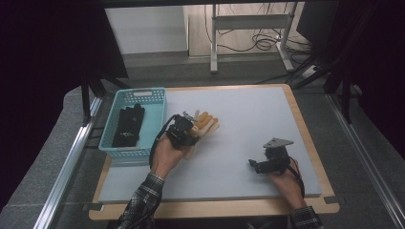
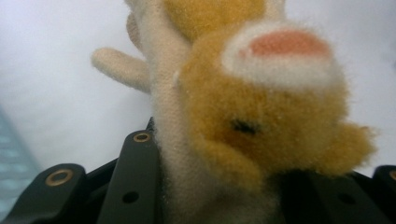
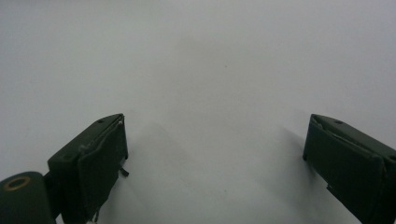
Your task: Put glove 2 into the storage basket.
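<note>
A pale grey counter (image 1: 248,143) with a wooden edge carries a teal basket (image 1: 155,95) at its left, and a black glove (image 1: 128,125) lies inside. Just right of the basket, the left gripper (image 1: 191,128) has its fingers clenched on a tan and cream plush toy (image 2: 261,116). Well apart, the right gripper (image 1: 258,164) rests low over bare counter, fingers (image 3: 93,163) spread wide, holding nothing.
</note>
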The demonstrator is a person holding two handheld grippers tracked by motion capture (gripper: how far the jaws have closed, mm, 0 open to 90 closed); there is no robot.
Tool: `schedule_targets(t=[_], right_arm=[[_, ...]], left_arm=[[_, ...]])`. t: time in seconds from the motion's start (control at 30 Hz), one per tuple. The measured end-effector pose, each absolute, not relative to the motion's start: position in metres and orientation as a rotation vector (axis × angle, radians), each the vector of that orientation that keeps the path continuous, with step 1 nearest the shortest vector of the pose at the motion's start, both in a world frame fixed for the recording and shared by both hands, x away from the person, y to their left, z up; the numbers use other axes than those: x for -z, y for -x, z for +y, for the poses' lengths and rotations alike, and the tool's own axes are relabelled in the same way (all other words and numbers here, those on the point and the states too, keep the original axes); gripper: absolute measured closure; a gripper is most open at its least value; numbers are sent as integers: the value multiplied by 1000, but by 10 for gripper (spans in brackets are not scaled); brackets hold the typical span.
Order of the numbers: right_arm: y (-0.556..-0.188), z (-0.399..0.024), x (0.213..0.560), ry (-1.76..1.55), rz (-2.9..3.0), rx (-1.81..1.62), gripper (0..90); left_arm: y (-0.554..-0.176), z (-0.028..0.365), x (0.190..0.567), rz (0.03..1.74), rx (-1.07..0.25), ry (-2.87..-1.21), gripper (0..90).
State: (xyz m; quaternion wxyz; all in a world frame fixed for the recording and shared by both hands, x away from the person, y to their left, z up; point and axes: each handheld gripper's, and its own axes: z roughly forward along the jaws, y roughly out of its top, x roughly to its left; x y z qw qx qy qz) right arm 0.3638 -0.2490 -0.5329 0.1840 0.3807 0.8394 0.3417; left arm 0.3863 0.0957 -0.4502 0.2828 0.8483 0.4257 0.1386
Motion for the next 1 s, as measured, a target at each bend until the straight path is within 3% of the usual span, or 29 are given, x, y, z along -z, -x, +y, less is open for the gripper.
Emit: schedule_targets(t=[0.5, 1.0], right_arm=[[-364, -249, 533, -1072, 2367, -963, 62], [-364, -249, 533, -1073, 2366, -964, 62]], left_arm=[[-405, 173, 414, 1391, -487, -2116, 620], [-422, 253, 423, 1651, -565, -2005, 608]])
